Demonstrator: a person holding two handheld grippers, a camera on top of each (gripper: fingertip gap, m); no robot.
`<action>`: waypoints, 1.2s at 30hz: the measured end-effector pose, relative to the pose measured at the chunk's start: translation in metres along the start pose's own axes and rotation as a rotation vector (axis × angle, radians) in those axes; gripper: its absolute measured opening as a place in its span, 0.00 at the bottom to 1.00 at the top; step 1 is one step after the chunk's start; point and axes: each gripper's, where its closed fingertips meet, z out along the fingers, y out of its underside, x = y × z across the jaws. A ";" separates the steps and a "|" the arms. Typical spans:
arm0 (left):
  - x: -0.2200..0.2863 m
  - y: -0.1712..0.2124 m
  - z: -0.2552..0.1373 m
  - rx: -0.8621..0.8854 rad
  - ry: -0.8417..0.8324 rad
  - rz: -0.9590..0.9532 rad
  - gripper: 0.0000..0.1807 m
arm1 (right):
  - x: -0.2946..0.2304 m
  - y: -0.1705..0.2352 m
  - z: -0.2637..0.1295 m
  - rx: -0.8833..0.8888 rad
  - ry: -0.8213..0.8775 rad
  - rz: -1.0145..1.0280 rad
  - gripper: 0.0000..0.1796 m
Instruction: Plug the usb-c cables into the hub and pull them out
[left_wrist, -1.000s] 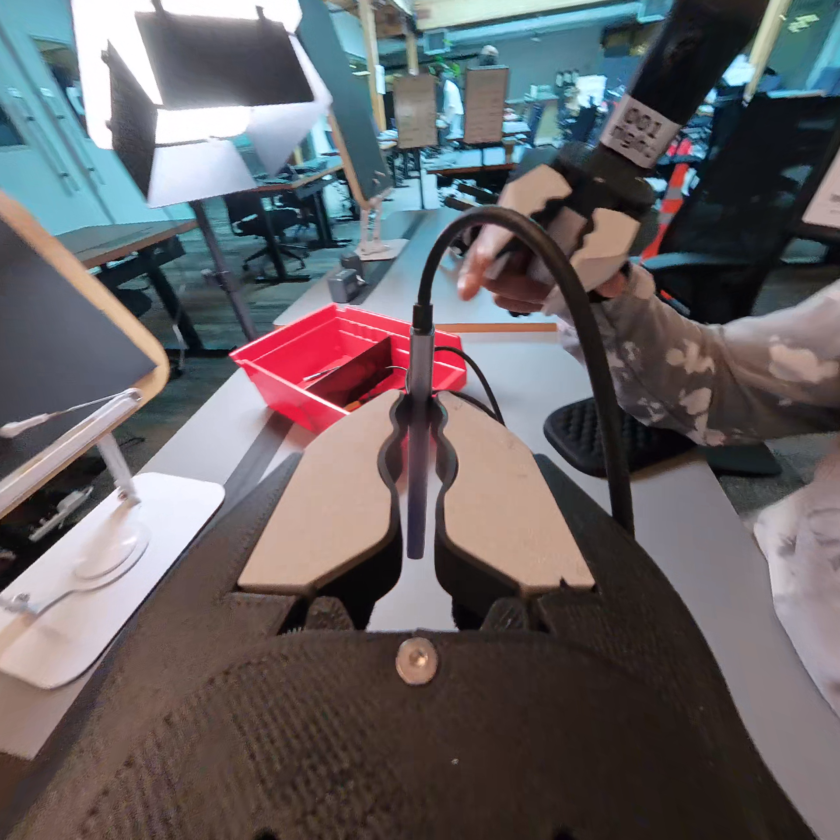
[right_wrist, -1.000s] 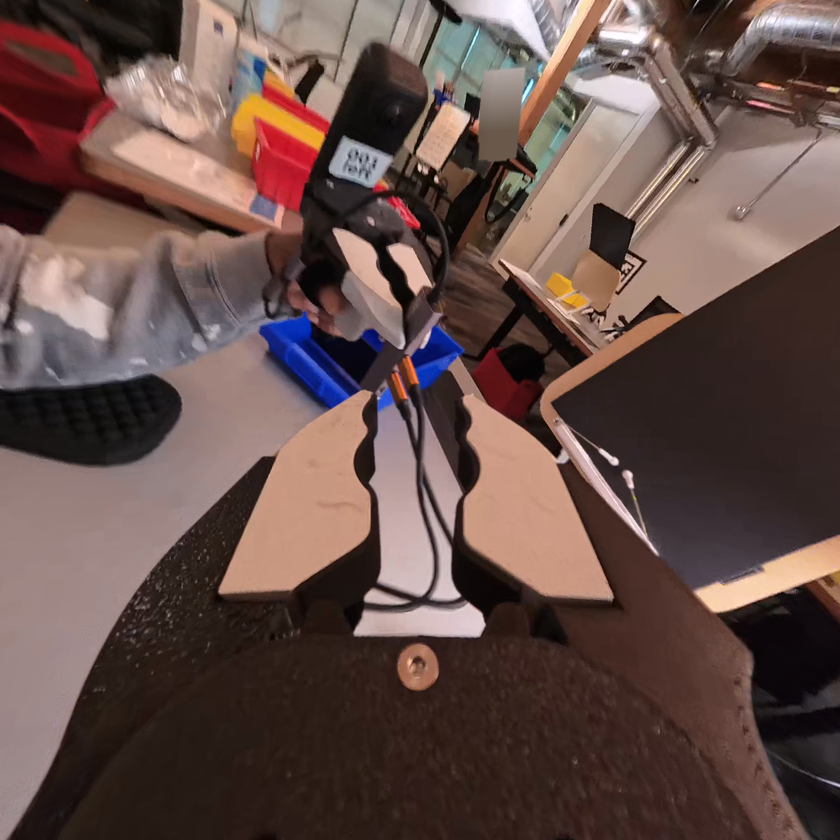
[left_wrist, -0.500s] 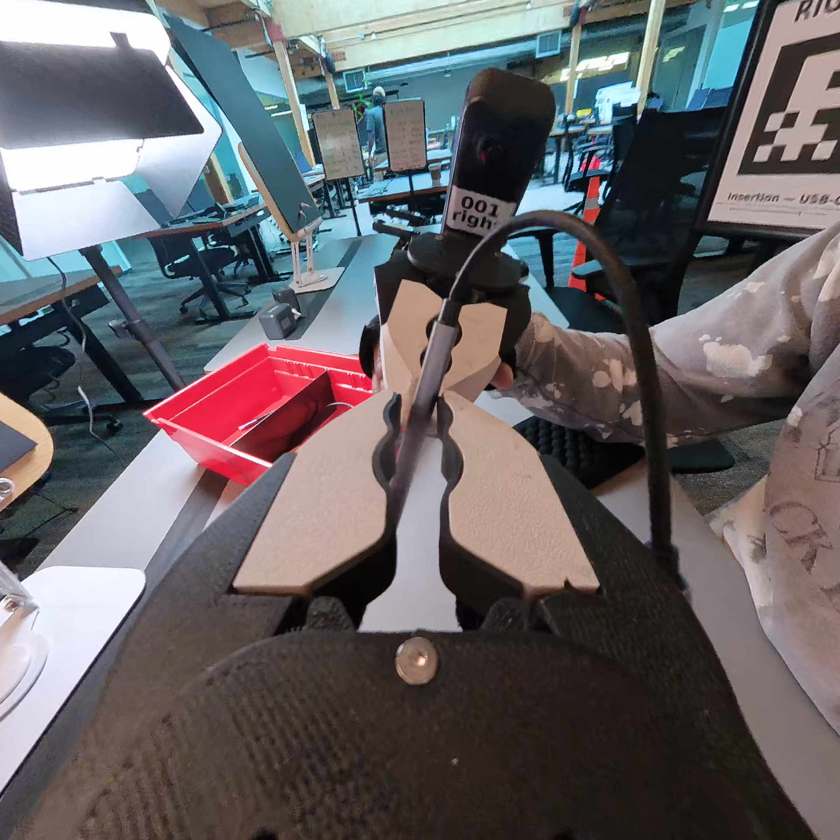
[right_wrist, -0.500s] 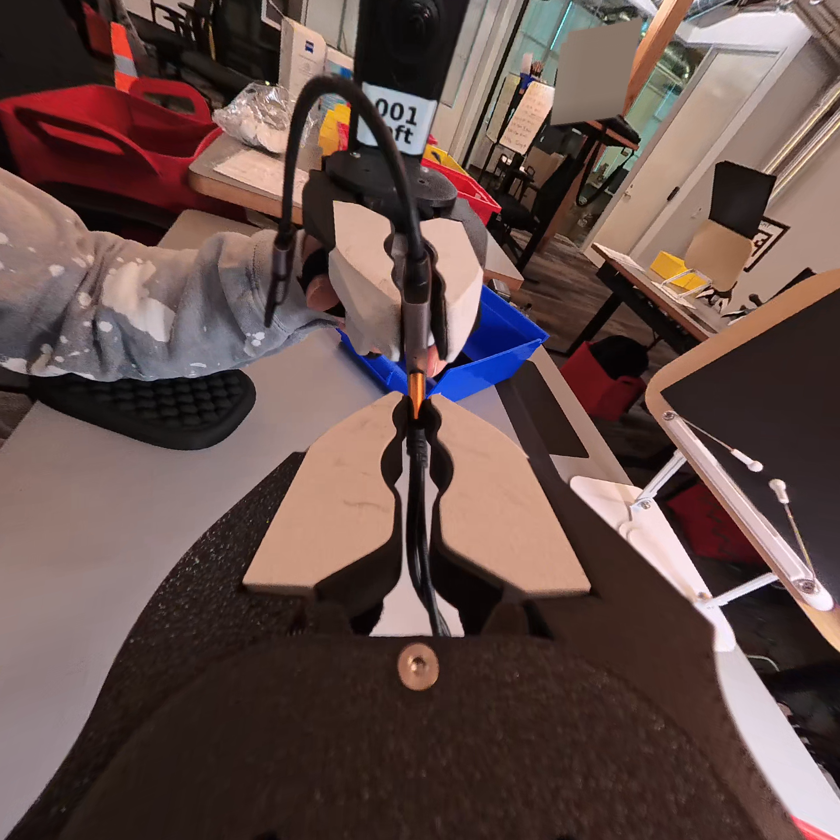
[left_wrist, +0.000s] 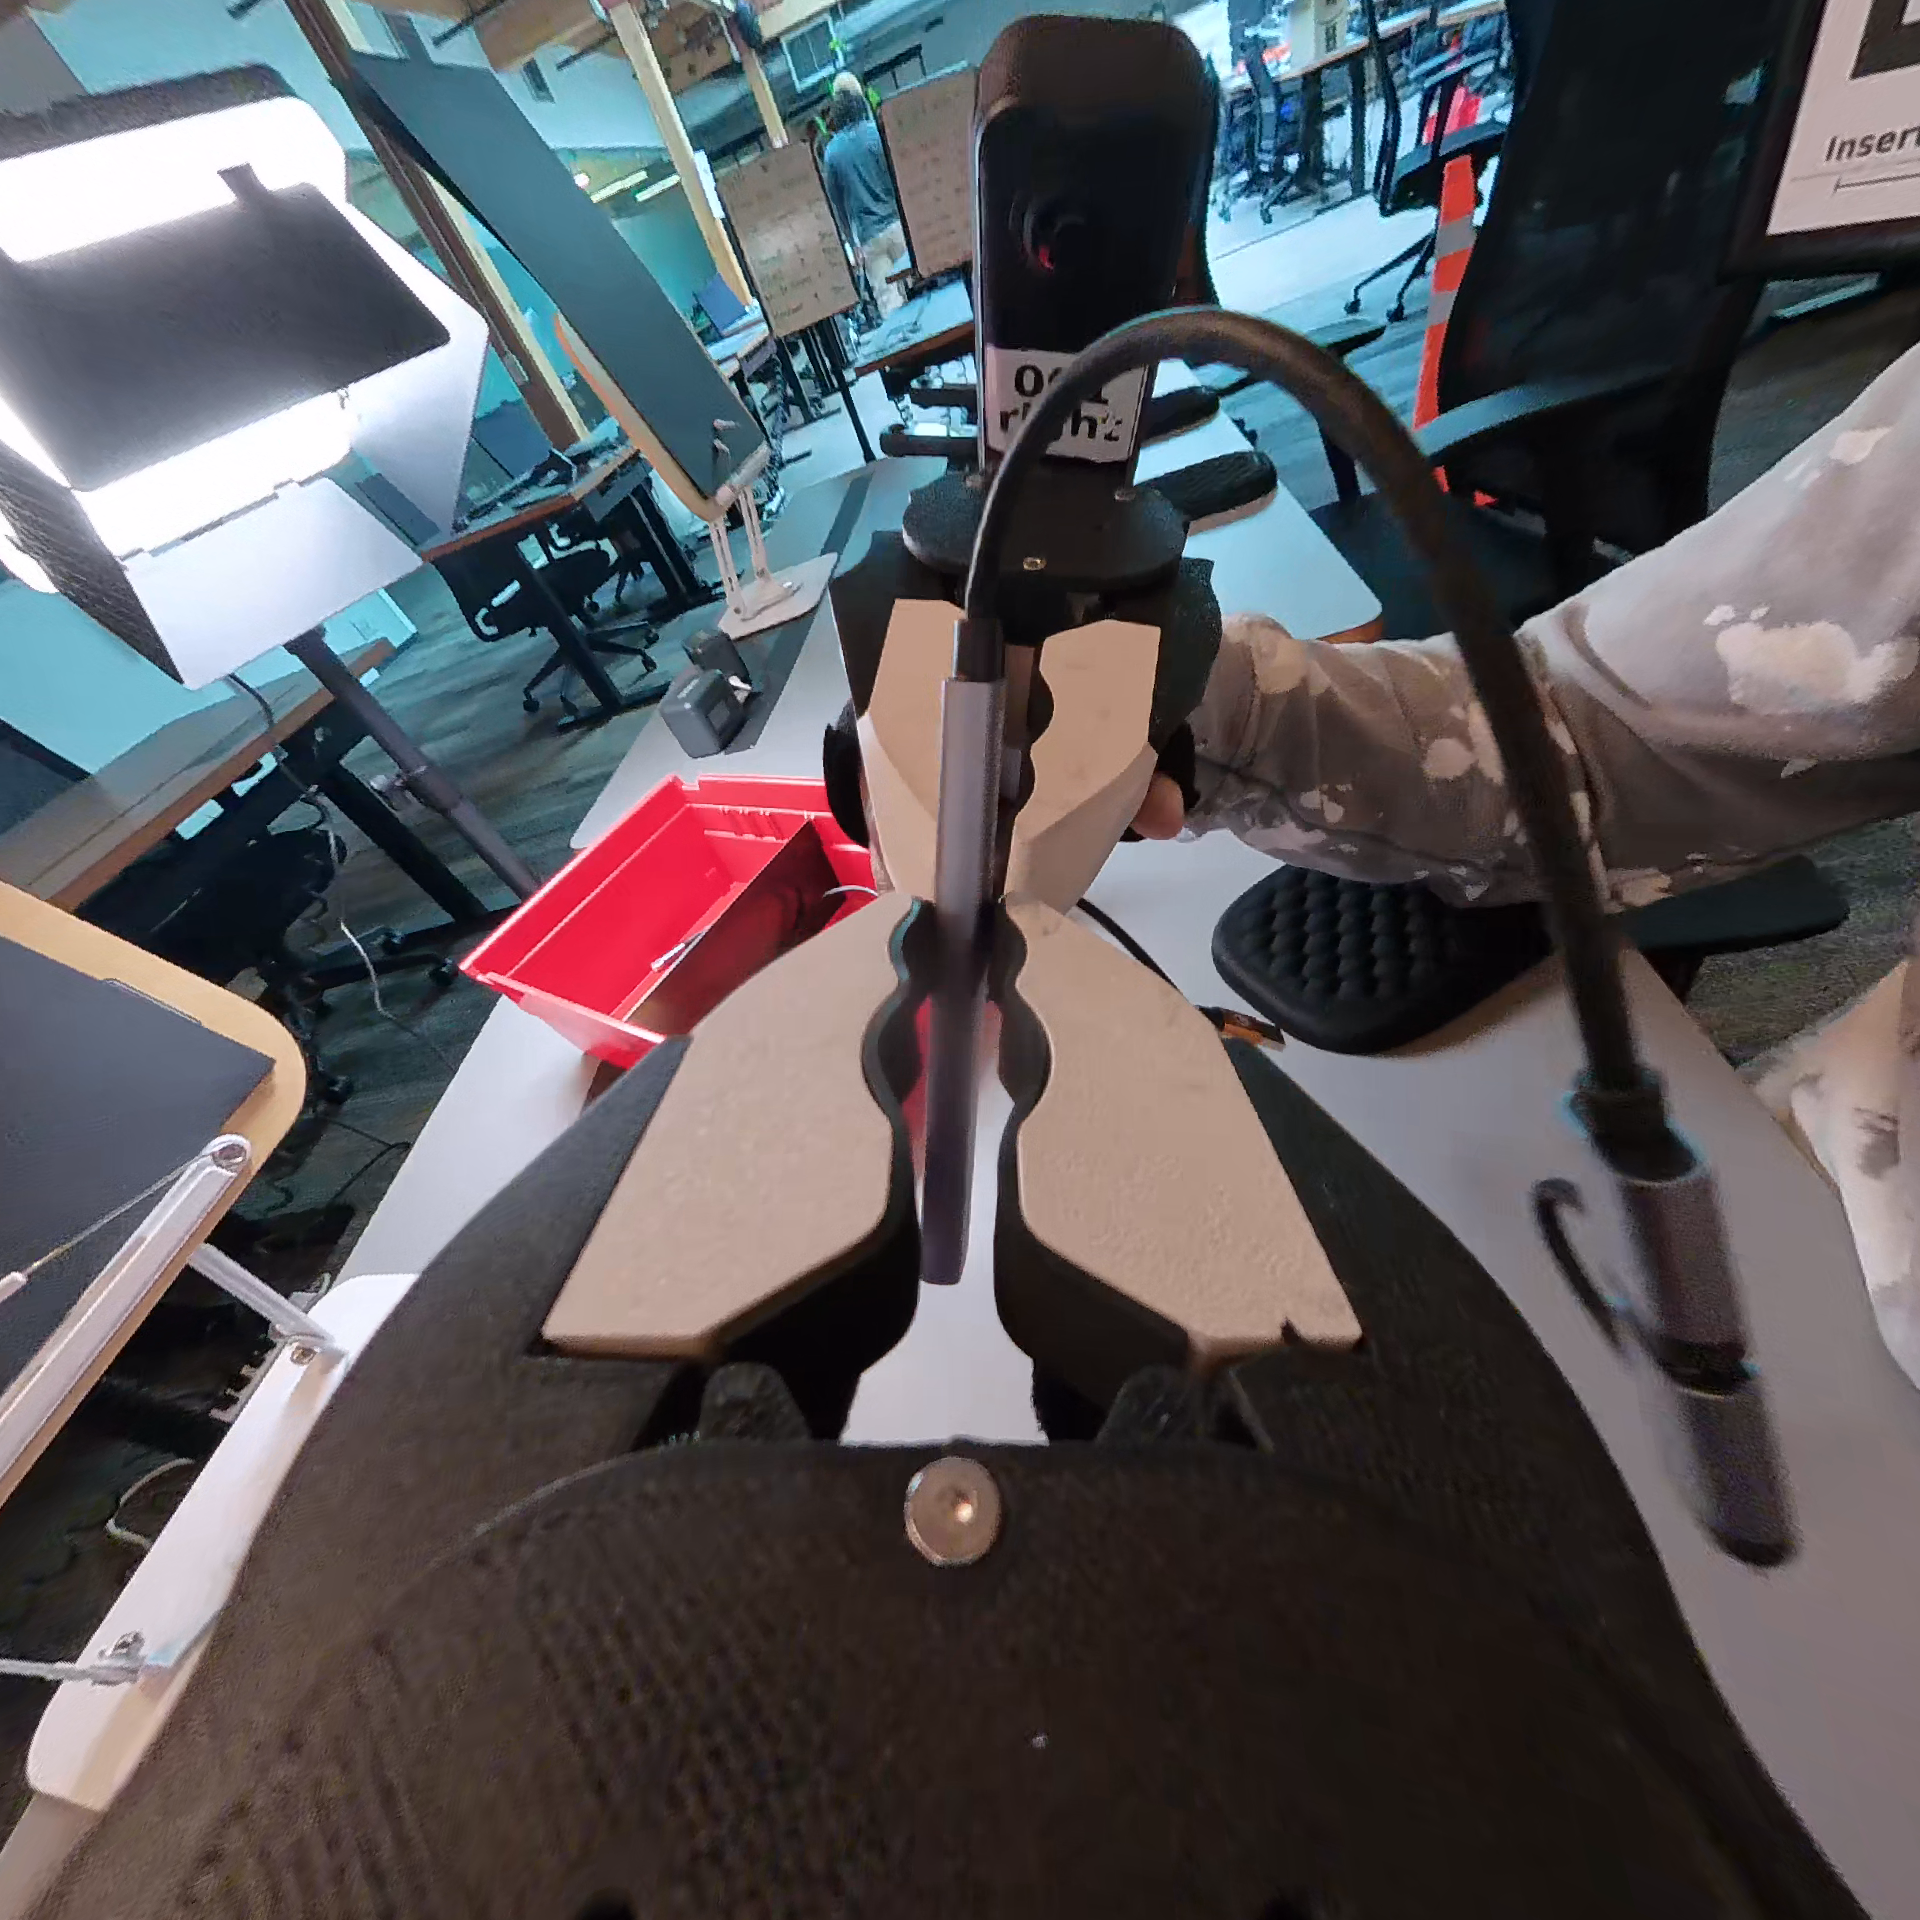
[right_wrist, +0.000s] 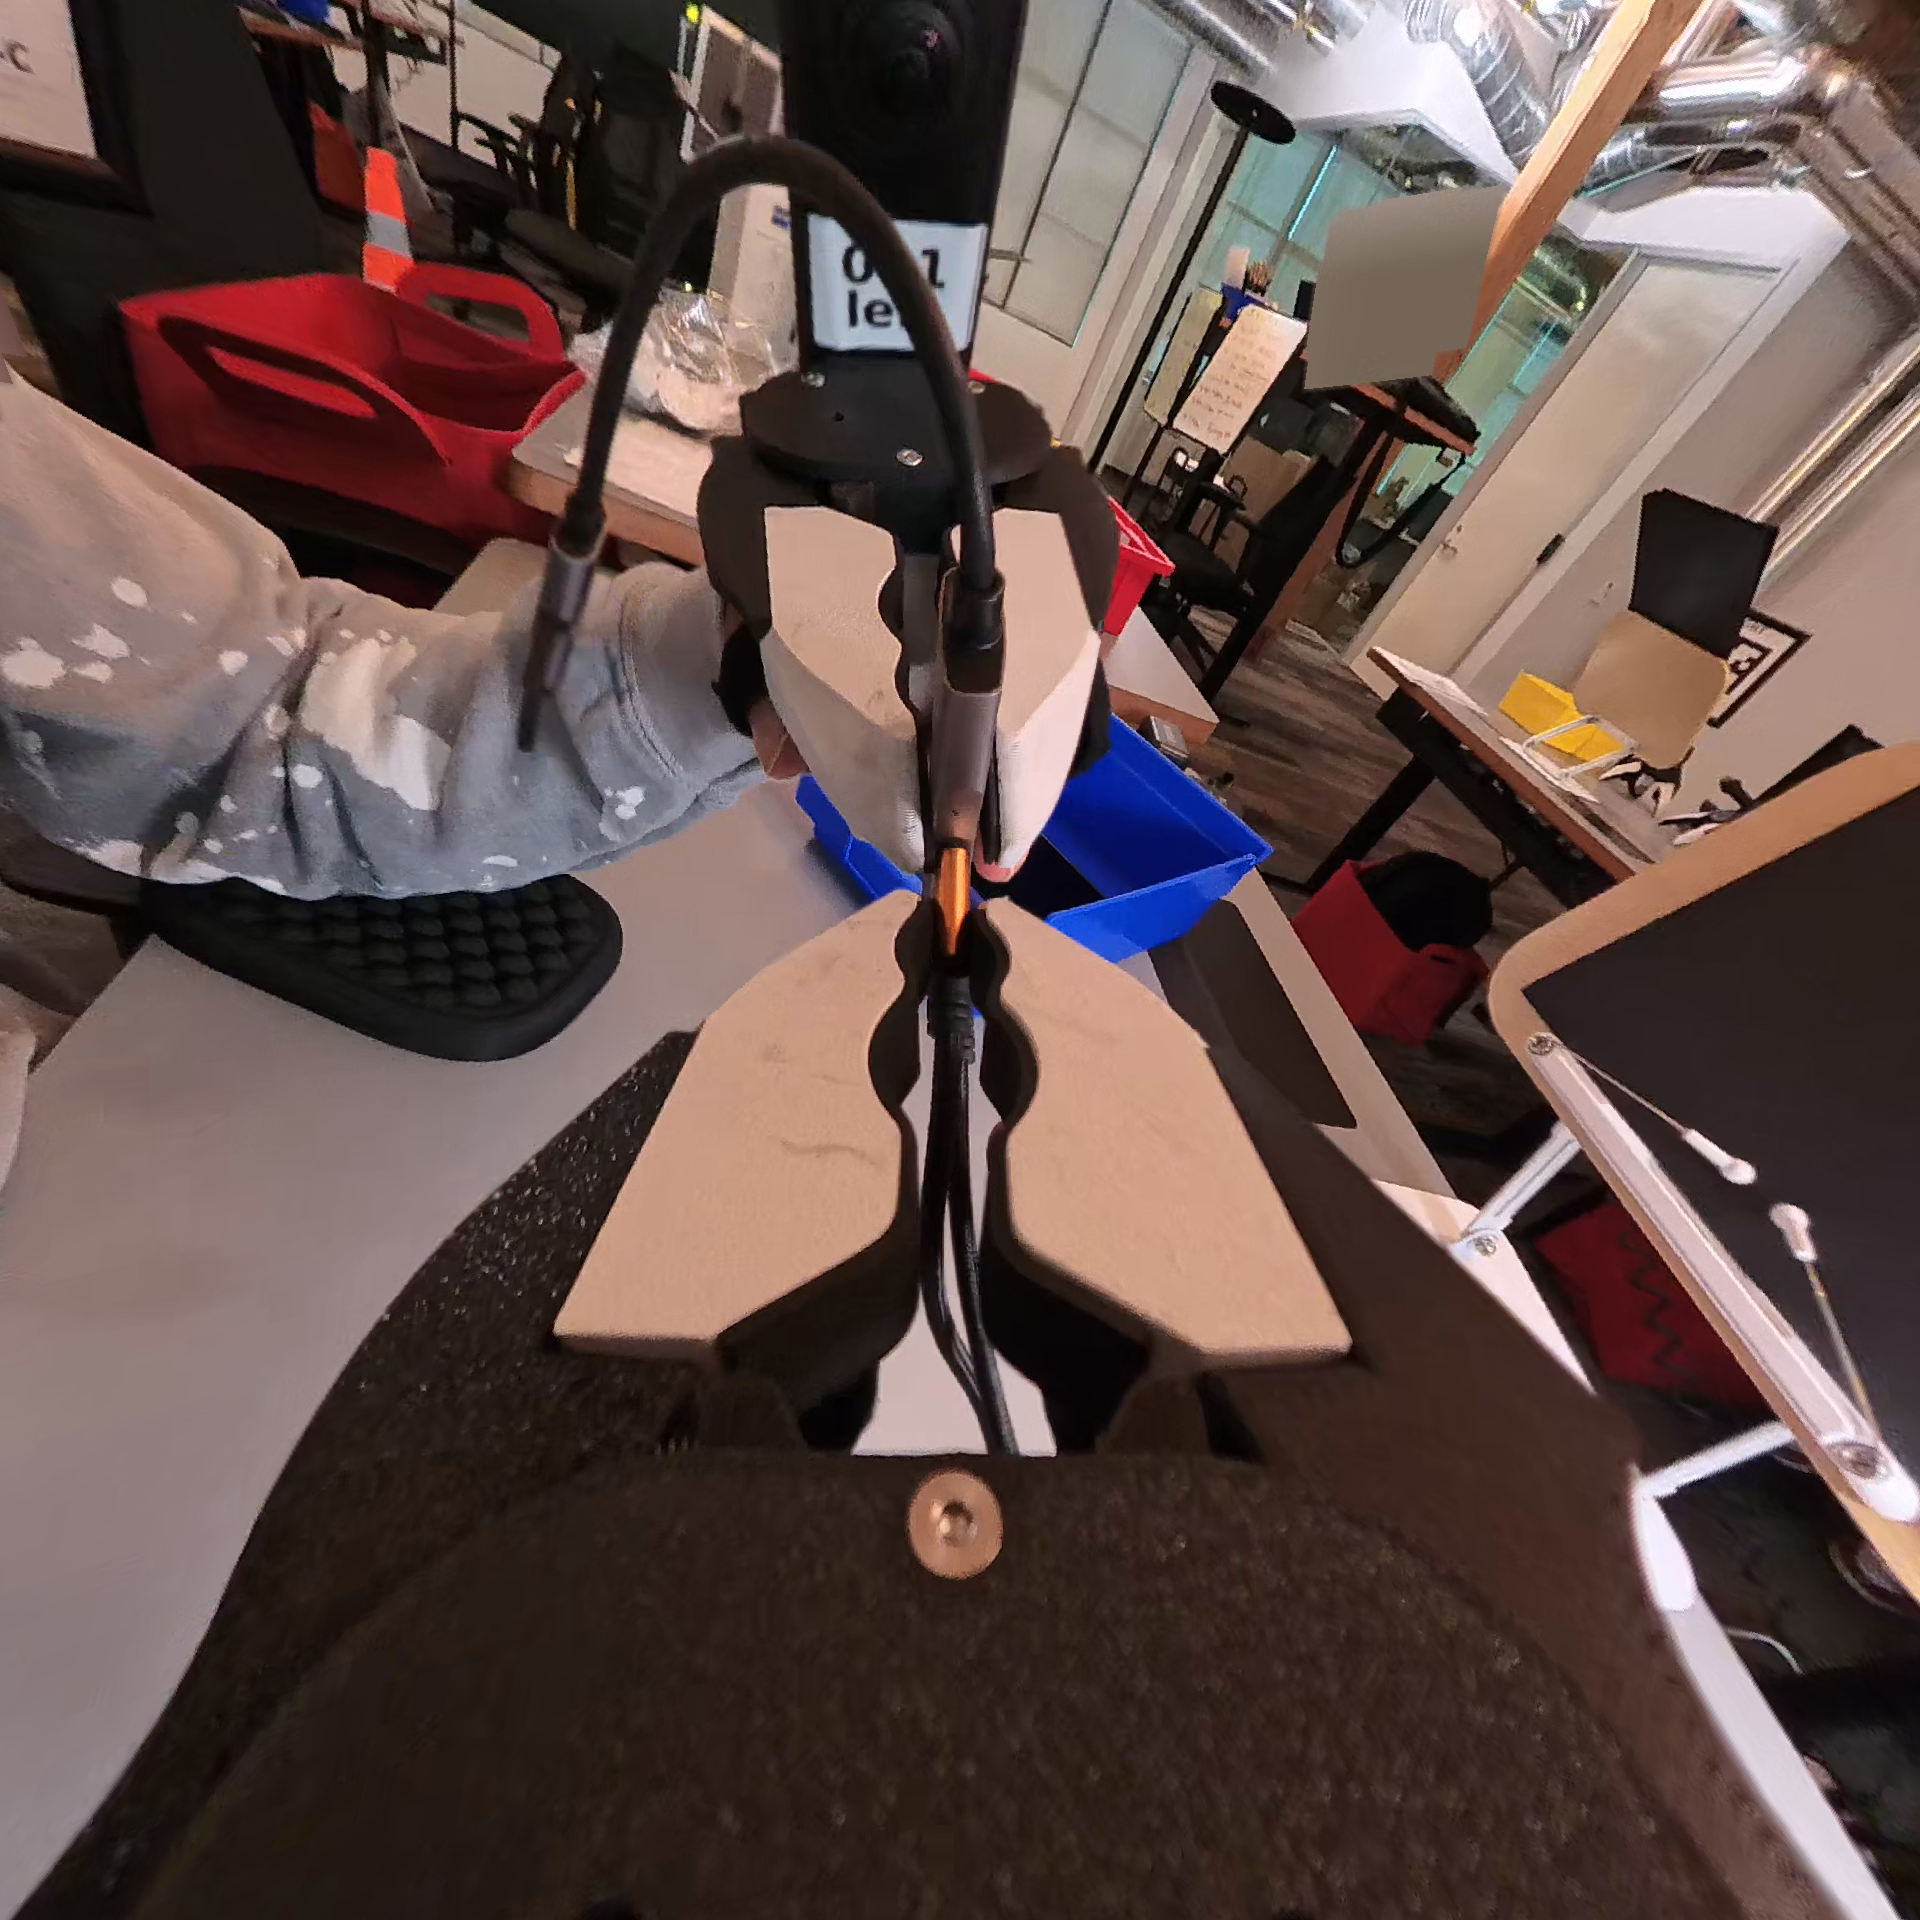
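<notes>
R claw (right_wrist: 954, 935) now tip-to-tip w/ hub (left_wrist: 961, 935)

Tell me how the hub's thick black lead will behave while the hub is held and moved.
The black lead probably holds its shape fairly stiffly: it arches up and over from the hub in the left claw without sagging. Its free metal plug dangles blurred, so it likely swings. It may bump the sleeve nearby.

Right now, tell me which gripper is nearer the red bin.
Left. The left gripper, shut on the grey hub, has its fingertips just above the red bin. The right gripper, facing it, is beyond the bin's near corner.
</notes>
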 end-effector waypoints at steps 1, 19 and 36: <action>0.001 0.002 0.000 -0.015 0.007 0.003 0.06 | -0.001 0.002 0.000 -0.008 -0.010 -0.005 0.04; -0.040 0.023 -0.054 -0.096 -0.131 -0.063 0.05 | 0.038 0.031 -0.071 -0.123 0.085 0.052 0.03; -0.142 0.072 -0.138 -0.134 -0.751 -0.295 0.05 | 0.142 -0.012 -0.199 0.080 0.904 -0.038 0.03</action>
